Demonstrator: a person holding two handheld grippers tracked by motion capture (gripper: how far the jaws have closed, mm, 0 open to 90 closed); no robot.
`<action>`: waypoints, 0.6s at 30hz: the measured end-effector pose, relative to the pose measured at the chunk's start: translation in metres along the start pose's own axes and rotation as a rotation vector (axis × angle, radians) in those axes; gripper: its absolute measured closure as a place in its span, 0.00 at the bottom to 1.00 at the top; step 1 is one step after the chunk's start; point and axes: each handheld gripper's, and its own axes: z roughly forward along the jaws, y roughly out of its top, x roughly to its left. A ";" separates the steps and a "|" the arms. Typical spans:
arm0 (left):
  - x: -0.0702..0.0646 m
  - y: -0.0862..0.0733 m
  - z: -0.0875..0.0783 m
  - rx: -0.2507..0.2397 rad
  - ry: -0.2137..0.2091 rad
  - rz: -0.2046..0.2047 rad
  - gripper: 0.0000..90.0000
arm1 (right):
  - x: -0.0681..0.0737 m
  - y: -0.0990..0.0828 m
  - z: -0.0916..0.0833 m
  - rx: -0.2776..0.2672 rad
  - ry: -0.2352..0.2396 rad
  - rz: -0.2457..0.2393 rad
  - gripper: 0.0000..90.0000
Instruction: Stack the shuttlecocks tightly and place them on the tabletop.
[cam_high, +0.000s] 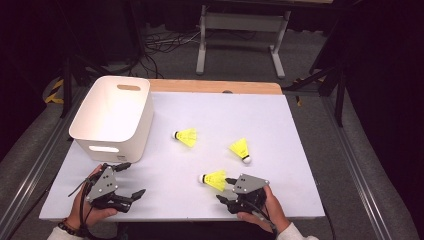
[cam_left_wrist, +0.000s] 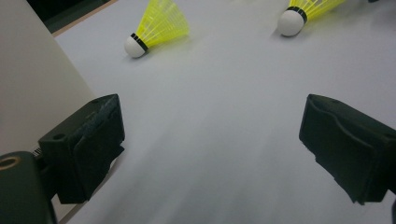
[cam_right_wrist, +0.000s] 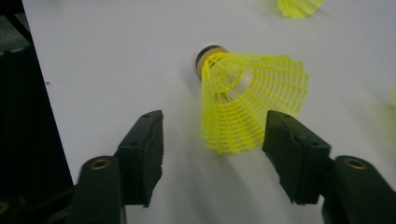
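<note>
Right gripper sits at the near right of the table, jaws part open, nothing gripped; the nearest shuttlecock lies flat just ahead, skirt end near the jaw tips, apart from both. Left gripper wide open, empty, beside the white bin.

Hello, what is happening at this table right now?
A person holds tongs in each hand at a white table. The right tongs, open, are closing in on the skirt of the nearest yellow shuttlecock, not gripping it yet. The left tongs wait open beside a white bin. Two other shuttlecocks lie further off.
</note>
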 end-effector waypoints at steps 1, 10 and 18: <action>0.000 0.000 0.000 -0.001 0.000 -0.001 0.08 | 0.001 0.000 0.002 0.005 0.006 -0.003 0.55; 0.001 -0.001 0.001 0.005 -0.005 -0.005 0.08 | -0.001 0.001 0.004 0.003 0.019 -0.001 0.98; 0.002 -0.001 0.001 0.010 -0.011 -0.010 0.09 | -0.001 0.000 0.006 -0.002 0.025 -0.015 1.00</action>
